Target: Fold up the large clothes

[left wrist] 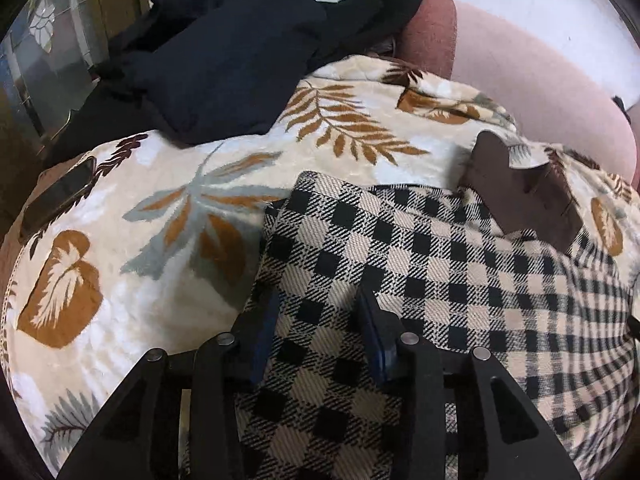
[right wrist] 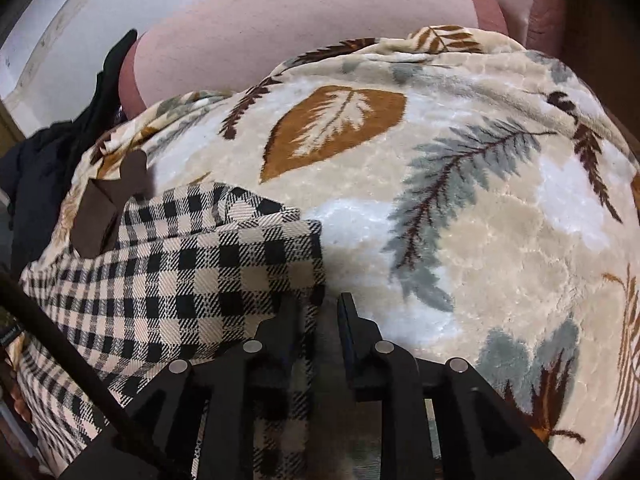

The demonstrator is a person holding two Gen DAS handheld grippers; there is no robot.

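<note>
A beige-and-black checked garment (left wrist: 420, 248) lies folded on a leaf-print blanket (left wrist: 160, 208), its brown collar (left wrist: 516, 196) at the far end. My left gripper (left wrist: 318, 316) hovers over the garment's near left part. Its jaws stand apart, with checked cloth lying flat between them and not pinched. In the right wrist view the same garment (right wrist: 180, 264) fills the lower left, with its folded corner just ahead of my right gripper (right wrist: 318, 312). Those jaws stand narrowly apart. The cloth's edge runs along the left finger (right wrist: 290, 320), and a gap shows beside it.
A heap of black clothes (left wrist: 224, 52) lies at the blanket's far left. A dark phone (left wrist: 60, 196) rests on the left edge. The pink sofa back (right wrist: 300, 28) rises behind. To the right of the garment spreads bare blanket (right wrist: 480, 220).
</note>
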